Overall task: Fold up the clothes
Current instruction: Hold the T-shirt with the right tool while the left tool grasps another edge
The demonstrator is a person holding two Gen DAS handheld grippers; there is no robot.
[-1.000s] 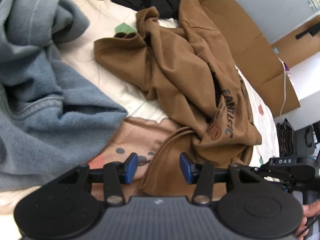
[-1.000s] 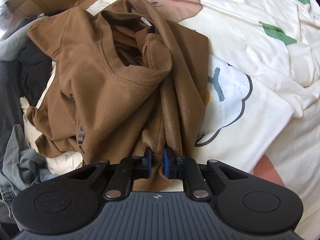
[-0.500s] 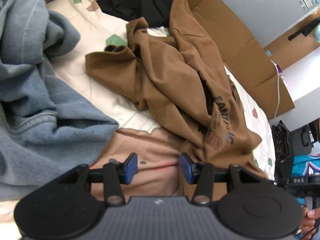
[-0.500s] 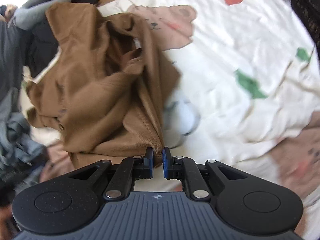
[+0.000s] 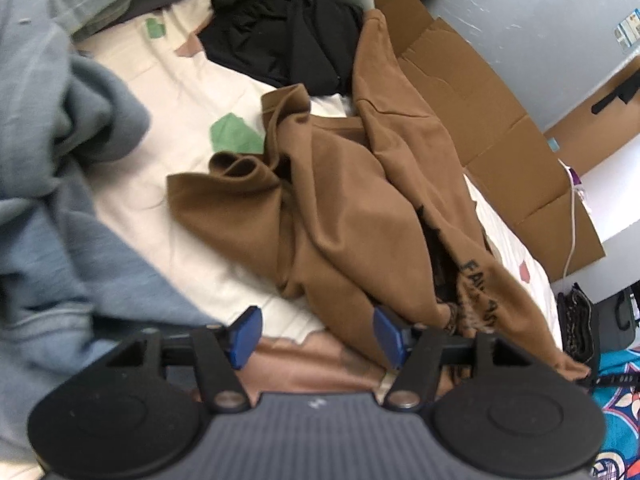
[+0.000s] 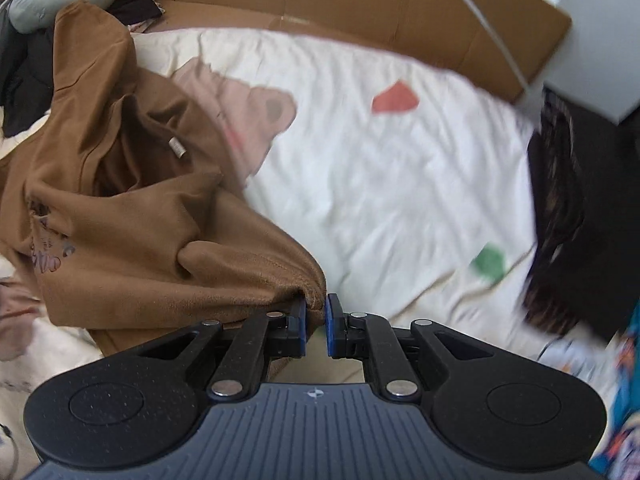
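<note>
Brown sweatshirt [image 5: 344,216] lies crumpled on the bed sheet [image 6: 380,184], between a grey-blue garment [image 5: 52,208] and flattened cardboard [image 5: 492,120]. Right tool [image 6: 317,320] is clenched on a corner of its fabric, lifting that edge. Left tool [image 5: 316,334] has just been widening, nothing between its pads, hovering just beside the sweatshirt's near edge.
</note>
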